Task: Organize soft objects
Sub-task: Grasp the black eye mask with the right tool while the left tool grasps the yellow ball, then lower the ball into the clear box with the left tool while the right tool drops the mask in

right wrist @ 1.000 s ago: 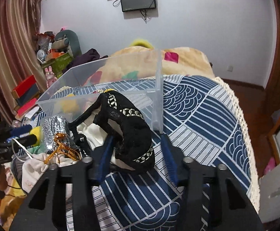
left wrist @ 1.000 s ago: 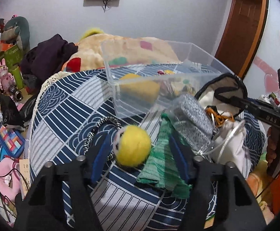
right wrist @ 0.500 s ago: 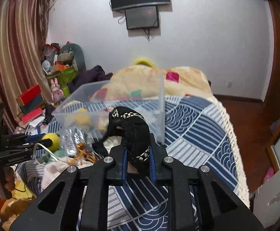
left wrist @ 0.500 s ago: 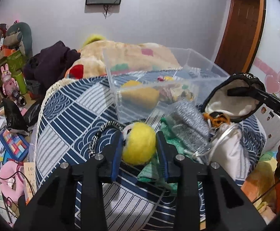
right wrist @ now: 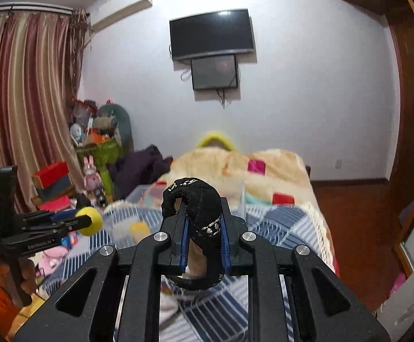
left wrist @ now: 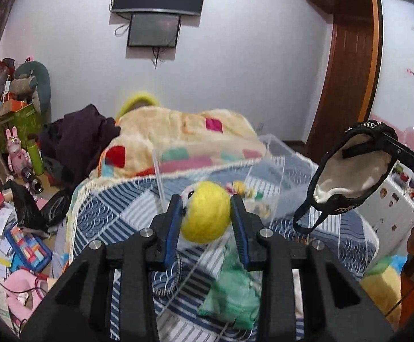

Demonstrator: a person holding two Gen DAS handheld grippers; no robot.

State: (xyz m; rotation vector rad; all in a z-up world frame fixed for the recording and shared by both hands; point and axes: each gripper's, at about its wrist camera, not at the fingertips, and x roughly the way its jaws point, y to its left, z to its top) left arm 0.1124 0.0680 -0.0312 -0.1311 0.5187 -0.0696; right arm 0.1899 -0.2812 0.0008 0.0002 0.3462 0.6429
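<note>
My left gripper (left wrist: 205, 216) is shut on a yellow plush ball (left wrist: 205, 212) with a small white face and holds it in the air above the bed, in front of the clear plastic bin (left wrist: 264, 165). My right gripper (right wrist: 204, 228) is shut on a black fabric pouch with a white lining (right wrist: 202, 208), lifted off the bed. In the left wrist view the pouch (left wrist: 349, 176) hangs at the right. In the right wrist view the left gripper with the yellow ball (right wrist: 90, 221) shows at the left.
A green knitted cloth (left wrist: 232, 299) lies on the blue patterned bedspread (left wrist: 115, 211) below the left gripper. A beige blanket (left wrist: 184, 136) and dark clothes (left wrist: 75, 139) lie behind the bin. The floor at the left is cluttered with toys and boxes (left wrist: 10, 228).
Both grippers closed on their objects and rose: the left lifted the yellow ball off the bedspread, the right lifted the black pouch. The views tilted up toward the wall.
</note>
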